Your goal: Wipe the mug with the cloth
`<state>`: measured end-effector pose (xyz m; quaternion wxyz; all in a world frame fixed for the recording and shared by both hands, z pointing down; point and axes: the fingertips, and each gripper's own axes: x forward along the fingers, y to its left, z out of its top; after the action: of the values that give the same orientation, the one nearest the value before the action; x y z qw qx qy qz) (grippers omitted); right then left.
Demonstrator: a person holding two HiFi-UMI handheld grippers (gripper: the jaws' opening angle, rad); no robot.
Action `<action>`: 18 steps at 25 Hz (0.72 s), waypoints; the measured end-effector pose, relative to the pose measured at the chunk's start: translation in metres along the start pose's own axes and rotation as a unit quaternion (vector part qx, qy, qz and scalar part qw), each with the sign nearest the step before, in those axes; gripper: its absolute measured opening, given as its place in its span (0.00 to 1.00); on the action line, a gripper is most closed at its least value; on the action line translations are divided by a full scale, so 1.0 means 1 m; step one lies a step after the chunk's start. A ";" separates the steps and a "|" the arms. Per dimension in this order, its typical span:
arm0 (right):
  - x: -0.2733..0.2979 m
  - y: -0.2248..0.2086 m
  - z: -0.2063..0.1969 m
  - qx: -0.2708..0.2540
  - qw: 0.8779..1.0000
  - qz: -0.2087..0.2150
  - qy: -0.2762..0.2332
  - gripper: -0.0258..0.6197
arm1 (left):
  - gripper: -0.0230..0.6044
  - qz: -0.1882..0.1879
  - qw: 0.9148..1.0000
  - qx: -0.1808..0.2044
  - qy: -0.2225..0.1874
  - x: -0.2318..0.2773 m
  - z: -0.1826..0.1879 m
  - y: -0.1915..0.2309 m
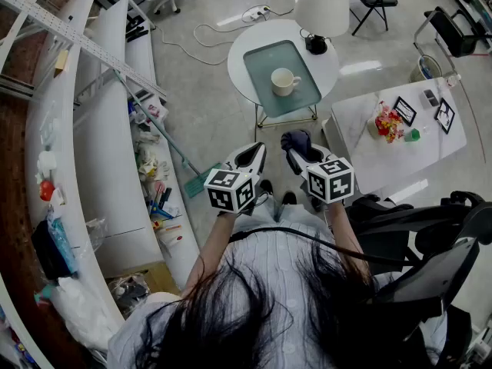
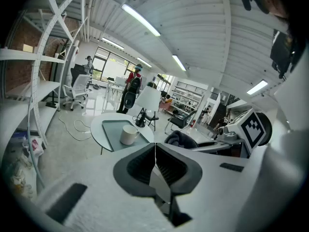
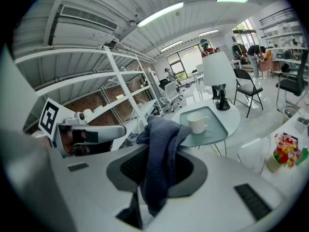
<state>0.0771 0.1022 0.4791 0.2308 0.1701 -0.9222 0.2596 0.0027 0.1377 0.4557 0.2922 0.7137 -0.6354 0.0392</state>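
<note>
Right gripper (image 3: 158, 153) clamps cloth (image 3: 161, 178) (head view hides the grip).

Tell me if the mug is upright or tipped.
Upright. The mug stands on the tray, with its open mouth facing up in the head view and its handle out to one side.

We see a round white table (image 1: 244, 52) standing on the grey floor (image 1: 200, 106). On it lie a glass-green tray (image 1: 261, 71) and, beside the tray's far corner, a lamp (image 1: 323, 8) with a white shade. The mug (image 1: 284, 81) sits upright on the tray. To the right we find a white rectangular table (image 1: 361, 152) bearing two picture frames (image 1: 404, 111), a colourful bundle (image 1: 388, 121) and a small green object (image 1: 413, 134). A white cable (image 1: 201, 33) trails across the floor to a power strip (image 1: 256, 12).
</note>
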 end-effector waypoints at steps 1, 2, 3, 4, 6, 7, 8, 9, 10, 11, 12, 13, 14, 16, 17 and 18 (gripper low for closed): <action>0.001 0.002 0.001 0.002 1.000 0.001 0.000 0.18 | 0.07 -0.002 1.000 0.000 0.001 0.000 0.000 0.001; 0.002 0.004 0.001 0.003 1.000 0.001 -0.001 0.18 | 0.07 -0.004 1.000 0.000 0.001 -0.001 0.001 0.002; 0.003 0.006 0.002 0.004 1.000 0.002 -0.001 0.18 | 0.07 -0.005 1.000 0.000 0.002 -0.001 0.002 0.004; 0.004 0.008 0.003 0.004 1.000 0.002 -0.001 0.18 | 0.07 -0.007 1.000 0.000 0.002 -0.002 0.002 0.005; 0.007 0.011 0.003 0.004 1.000 0.000 0.000 0.18 | 0.07 -0.009 1.000 0.001 0.003 -0.002 0.004 0.009; 0.008 0.013 0.003 0.003 1.000 -0.001 0.001 0.18 | 0.07 -0.010 1.000 0.000 0.003 -0.002 0.005 0.012; 0.010 0.014 0.003 0.003 1.000 -0.003 0.002 0.18 | 0.07 -0.011 1.000 0.000 0.002 -0.003 0.006 0.014; 0.011 0.015 0.003 0.002 1.000 -0.006 0.002 0.18 | 0.07 -0.011 1.000 -0.001 0.002 -0.003 0.006 0.017; 0.012 0.015 0.003 0.002 1.000 -0.008 0.001 0.18 | 0.07 -0.012 1.000 -0.002 0.002 -0.003 0.006 0.020; 0.013 0.016 0.002 0.002 1.000 -0.010 -0.001 0.18 | 0.07 -0.013 1.000 -0.003 0.003 -0.003 0.006 0.022; 0.014 0.017 0.002 0.004 1.000 -0.012 -0.002 0.18 | 0.07 -0.014 1.000 -0.004 0.004 -0.003 0.005 0.024; 0.015 0.018 0.001 0.006 1.000 -0.014 -0.004 0.18 | 0.07 -0.015 1.000 -0.005 0.005 -0.004 0.004 0.026; 0.017 0.018 0.000 0.008 1.000 -0.014 -0.004 0.18 | 0.07 -0.016 1.000 -0.005 0.007 -0.004 0.004 0.027; 0.020 0.020 -0.001 0.013 1.000 -0.016 -0.002 0.18 | 0.07 -0.018 1.000 -0.005 0.010 -0.004 0.002 0.030; 0.022 0.020 -0.001 0.015 1.000 -0.017 -0.001 0.18 | 0.07 -0.019 1.000 -0.006 0.010 -0.005 0.002 0.032; 0.024 0.021 -0.001 0.016 1.000 -0.018 0.000 0.18 | 0.07 -0.020 1.000 -0.006 0.011 -0.006 0.002 0.035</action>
<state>0.0486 0.1153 0.4838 0.2329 0.1904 -0.9145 0.2705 -0.0313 0.1413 0.4643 0.3041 0.7237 -0.6184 0.0370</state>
